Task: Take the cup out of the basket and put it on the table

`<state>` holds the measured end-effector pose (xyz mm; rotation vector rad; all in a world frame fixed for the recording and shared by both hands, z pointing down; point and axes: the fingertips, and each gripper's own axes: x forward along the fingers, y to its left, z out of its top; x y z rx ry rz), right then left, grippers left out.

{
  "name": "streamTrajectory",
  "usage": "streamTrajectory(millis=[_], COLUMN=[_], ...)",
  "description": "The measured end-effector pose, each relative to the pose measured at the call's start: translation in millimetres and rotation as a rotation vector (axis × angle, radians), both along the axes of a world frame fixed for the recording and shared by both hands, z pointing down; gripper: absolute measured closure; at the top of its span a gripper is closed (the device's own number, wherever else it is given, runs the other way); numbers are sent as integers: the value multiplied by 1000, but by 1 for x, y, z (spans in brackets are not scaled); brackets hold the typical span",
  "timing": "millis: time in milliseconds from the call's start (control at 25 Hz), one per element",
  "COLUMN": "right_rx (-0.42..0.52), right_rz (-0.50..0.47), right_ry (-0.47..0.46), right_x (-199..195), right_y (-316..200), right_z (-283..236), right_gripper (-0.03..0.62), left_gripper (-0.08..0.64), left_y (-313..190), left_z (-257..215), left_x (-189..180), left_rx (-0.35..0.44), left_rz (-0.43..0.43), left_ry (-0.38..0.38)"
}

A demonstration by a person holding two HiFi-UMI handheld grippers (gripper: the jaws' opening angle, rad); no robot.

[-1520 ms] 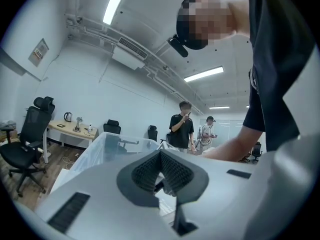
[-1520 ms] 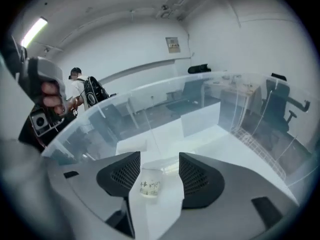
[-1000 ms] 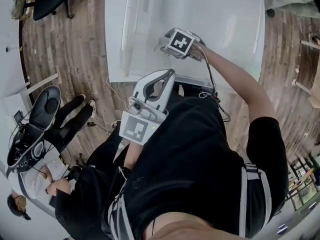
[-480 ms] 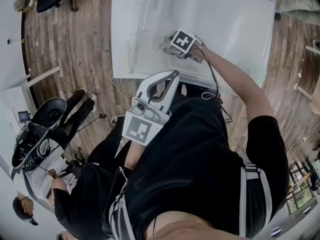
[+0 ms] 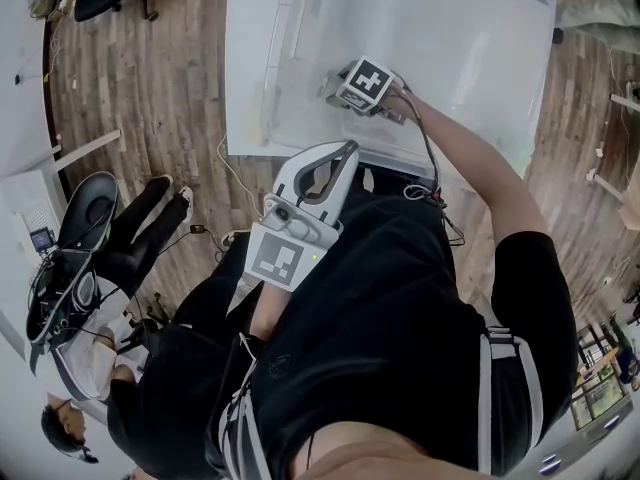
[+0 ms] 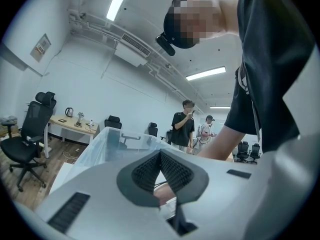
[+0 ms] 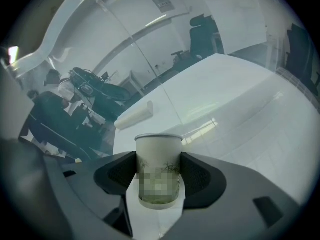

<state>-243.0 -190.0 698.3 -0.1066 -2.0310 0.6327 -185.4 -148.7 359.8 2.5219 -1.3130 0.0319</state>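
Observation:
A white paper cup point(image 7: 158, 156) with a green print stands upright on the white table point(image 7: 240, 99). My right gripper point(image 7: 159, 170) has its dark pads point(image 7: 200, 176) on either side of the cup. The jaws have just been opening and stand wide, so the pads sit close to the cup's sides without squeezing it. In the head view the right gripper point(image 5: 338, 90) rests low over the table point(image 5: 450, 28), and its marker cube hides the cup. My left gripper point(image 5: 344, 151) is held near my body, off the table's front edge. Its pads point(image 6: 172, 171) meet at the tips with nothing between them.
A see-through box point(image 6: 102, 146) stands on the table, its clear wall point(image 5: 272, 58) along the left side. A white tube-like thing point(image 7: 135, 116) lies on its side beyond the cup. An office chair point(image 5: 75, 228) and seated people are on the wooden floor at the left.
The head camera's view shifted a little. Both grippers stay in nearly the same places. The person at the lower left has moved.

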Motion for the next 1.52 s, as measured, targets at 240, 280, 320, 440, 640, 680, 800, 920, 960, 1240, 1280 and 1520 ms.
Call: streamTrajectory(millis=[240,280,320,440,640,680,800,920,960,1240,1280,1520], right_rx=[11,14,17,29,54,67,105,154,173,303,323,451], right_rz=[41,52,65,113,217,241,315,376,399,529,546,634], right_ry=[-29,-40,-55,-115,-247,-272,-350,-423,-446,-605,-625,-710], right_x=[2,2,3,8,22,26,38,53,59,106,113,159], right_y=[-14,-18,-21,-35,-57,-62,-72,-79,-81,-74,-71,-51], right_z=[-20,-25,-33,-61,-120,-132,-169,-204,-216,-296,-307,-354], right_gripper=[316,316,316,316,316,316,316,316,316,317,316,317], left_gripper=[541,541,541,541,541,541,541,541,541,541,541,541], left_y=[0,-1,-1,-2,-4,-4,-5,-6,-6,-1,0,3], left_z=[-3,-3,-4,-7,-12,-13,-15,-18,-19,-29,-31,-40], left_x=[1,1,2,2,8,10,15,22,24,46,49,70], left_rx=[3,4,6,18,38,43,57,66,72,100,107,140], left_rz=[2,2,1,-4,8,11,19,30,37,65,65,86], left_ry=[-1,-1,2,9,3,2,-2,-7,-8,-11,-9,-8])
